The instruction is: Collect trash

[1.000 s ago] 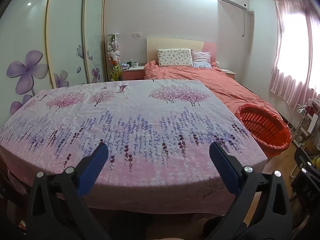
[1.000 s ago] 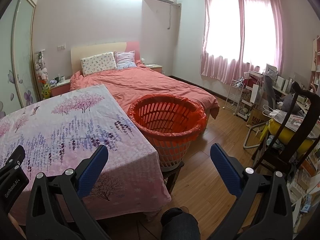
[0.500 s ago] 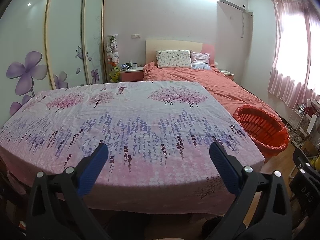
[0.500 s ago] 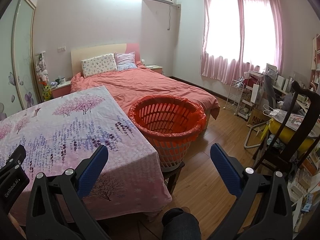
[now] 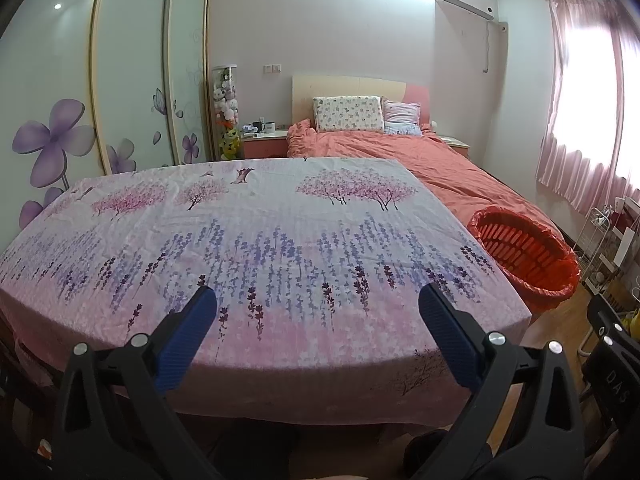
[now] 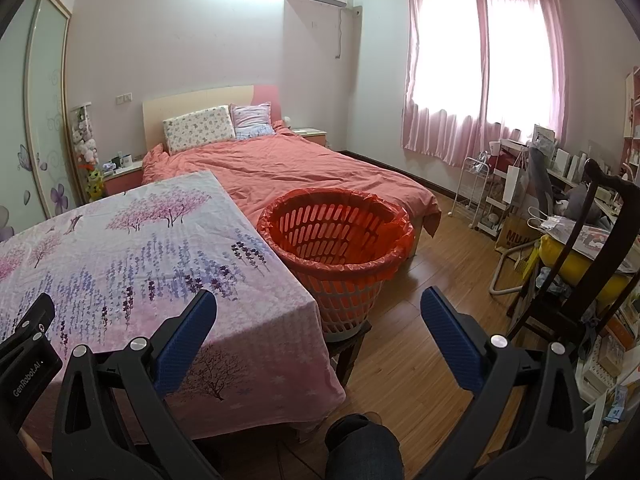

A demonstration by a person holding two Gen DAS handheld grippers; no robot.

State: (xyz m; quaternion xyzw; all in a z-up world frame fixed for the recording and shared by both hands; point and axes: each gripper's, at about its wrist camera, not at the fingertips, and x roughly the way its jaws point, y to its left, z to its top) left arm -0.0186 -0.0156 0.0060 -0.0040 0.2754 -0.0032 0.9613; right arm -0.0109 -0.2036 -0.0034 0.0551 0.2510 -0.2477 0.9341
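An orange slotted basket (image 6: 336,236) lined with an orange bag stands on a low stool at the right end of the table; it also shows in the left wrist view (image 5: 524,252). The table (image 5: 280,240) wears a pink and purple floral cloth, and I see no trash on it. My left gripper (image 5: 318,300) is open and empty above the table's near edge. My right gripper (image 6: 318,300) is open and empty, low, in front of the basket and the table's right corner (image 6: 280,320). The inside bottom of the basket is hidden.
A bed (image 6: 304,168) with a coral cover stands behind the table and basket. A dark wooden chair (image 6: 592,248), a white cart (image 6: 476,196) and cluttered shelves are on the right. Wardrobe doors (image 5: 132,80) line the left wall. Wooden floor (image 6: 420,352) lies between basket and chair.
Both views have shifted slightly: the basket and the table sit a little lower and further off in the frames. Both grippers stay open and empty.
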